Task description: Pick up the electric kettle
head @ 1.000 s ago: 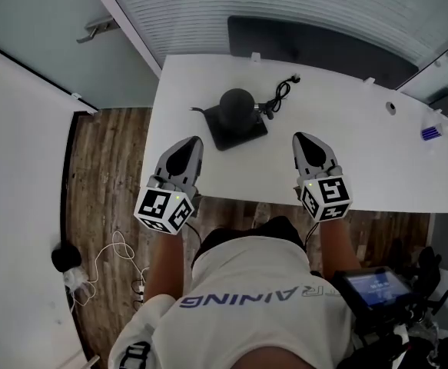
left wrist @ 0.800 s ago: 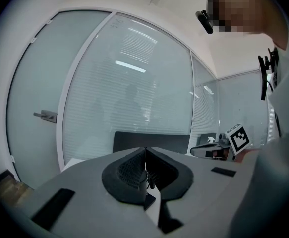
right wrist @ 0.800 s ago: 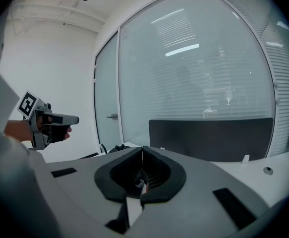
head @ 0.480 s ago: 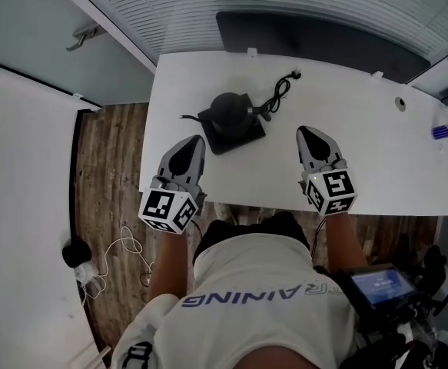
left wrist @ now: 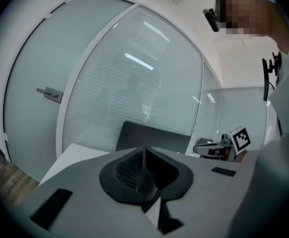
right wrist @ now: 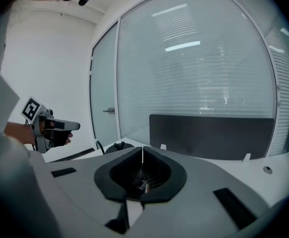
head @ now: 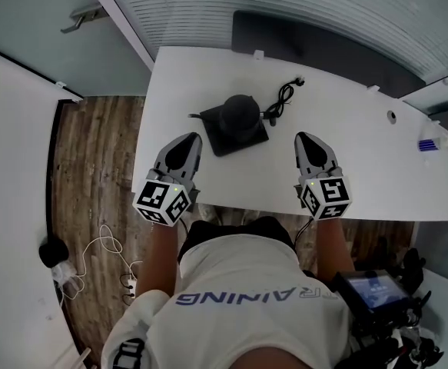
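Person's got a grey plastic left gripper (head: 190, 139) and a matching grey plastic right gripper (head: 304, 137) held out in front of the torso, well apart and roughly parallel, both pointing away from the body. Both sets of jaws are pressed together with nothing between them. Each one's black-and-white marker cube (head: 162, 201) sits at the near end, with bare forearms (head: 160, 256) running back to the body.

The kettle (head: 238, 114) looks matt black on its dark square base (head: 236, 135), the table (head: 362, 152) smooth white, the floor (head: 93, 175) grainy wood.
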`<state>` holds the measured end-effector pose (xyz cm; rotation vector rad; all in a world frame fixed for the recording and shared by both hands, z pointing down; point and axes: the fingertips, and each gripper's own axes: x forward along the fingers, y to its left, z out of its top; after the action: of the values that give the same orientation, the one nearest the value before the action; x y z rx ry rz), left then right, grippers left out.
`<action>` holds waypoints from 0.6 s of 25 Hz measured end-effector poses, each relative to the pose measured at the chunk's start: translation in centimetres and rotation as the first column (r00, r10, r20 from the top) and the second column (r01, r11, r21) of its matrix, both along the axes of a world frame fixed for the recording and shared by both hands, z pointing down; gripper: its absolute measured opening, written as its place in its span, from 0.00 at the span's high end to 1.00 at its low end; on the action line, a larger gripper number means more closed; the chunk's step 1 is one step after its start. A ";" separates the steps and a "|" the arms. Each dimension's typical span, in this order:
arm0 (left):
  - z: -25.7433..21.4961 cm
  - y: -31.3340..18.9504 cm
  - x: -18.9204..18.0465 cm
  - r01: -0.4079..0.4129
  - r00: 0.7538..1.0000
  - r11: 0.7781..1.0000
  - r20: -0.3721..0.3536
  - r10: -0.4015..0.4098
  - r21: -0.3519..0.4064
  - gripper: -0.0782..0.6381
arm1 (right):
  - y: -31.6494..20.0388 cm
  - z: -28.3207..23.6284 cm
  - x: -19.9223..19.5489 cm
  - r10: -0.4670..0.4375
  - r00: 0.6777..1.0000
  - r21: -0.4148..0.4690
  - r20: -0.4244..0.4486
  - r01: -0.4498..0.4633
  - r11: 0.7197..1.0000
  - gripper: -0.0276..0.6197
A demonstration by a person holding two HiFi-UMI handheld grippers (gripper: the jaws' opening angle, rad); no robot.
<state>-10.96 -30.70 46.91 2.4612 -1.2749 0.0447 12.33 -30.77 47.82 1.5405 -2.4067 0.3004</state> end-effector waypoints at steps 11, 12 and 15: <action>5.2 -2.2 -1.2 0.039 0.999 0.994 0.000 -0.039 -0.105 0.79 | -2.8 6.2 -1.0 0.006 0.996 -0.105 -0.084 -0.015 0.994 0.82; 6.0 -2.4 -1.1 0.040 0.999 0.991 -0.002 -0.041 -0.126 0.74 | -3.1 6.8 -0.7 0.010 0.995 -0.113 -0.095 -0.020 0.993 0.81; 8.8 -3.5 -0.8 0.054 0.998 0.981 -0.007 -0.057 -0.185 0.66 | -4.0 8.9 -0.2 0.018 0.992 -0.138 -0.122 -0.035 0.990 0.78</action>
<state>-11.79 -34.16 55.69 2.2651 -1.2733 0.1274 12.13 -34.75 56.75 1.4857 -2.2251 0.3623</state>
